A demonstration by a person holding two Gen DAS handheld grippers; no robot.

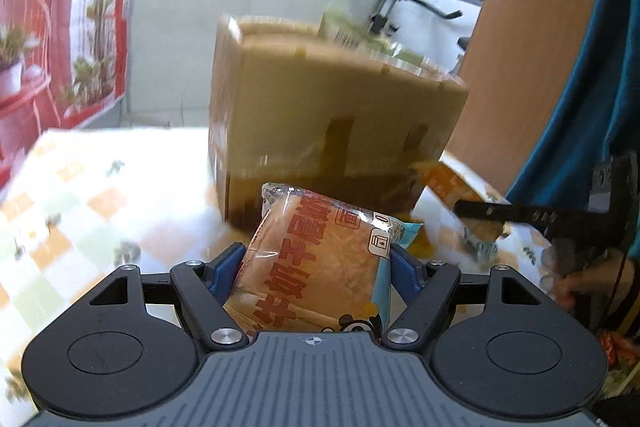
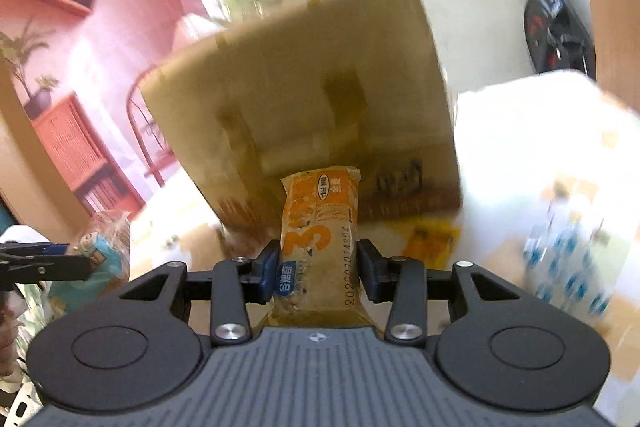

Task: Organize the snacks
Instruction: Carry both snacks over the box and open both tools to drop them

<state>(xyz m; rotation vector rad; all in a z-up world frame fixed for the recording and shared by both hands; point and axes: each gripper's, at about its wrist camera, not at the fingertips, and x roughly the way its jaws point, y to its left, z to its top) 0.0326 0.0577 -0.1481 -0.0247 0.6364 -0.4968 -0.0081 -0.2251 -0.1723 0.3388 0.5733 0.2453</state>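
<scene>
Left gripper clamps bread packet, right gripper clamps orange snack bar — both before cardboard box, likely for dropping in.

Motion blur smears my cardboard box, so its print is unreadable in both views. Green packs on top are too blurred to ID. Bread pack and orange snack pack: lower ends hidden behind my gripper bodies.

The orange snack packet bore a large numeral "3" and the printed code "20260101AS04". The bread packet carried red Chinese characters, not clearly legible.
</scene>
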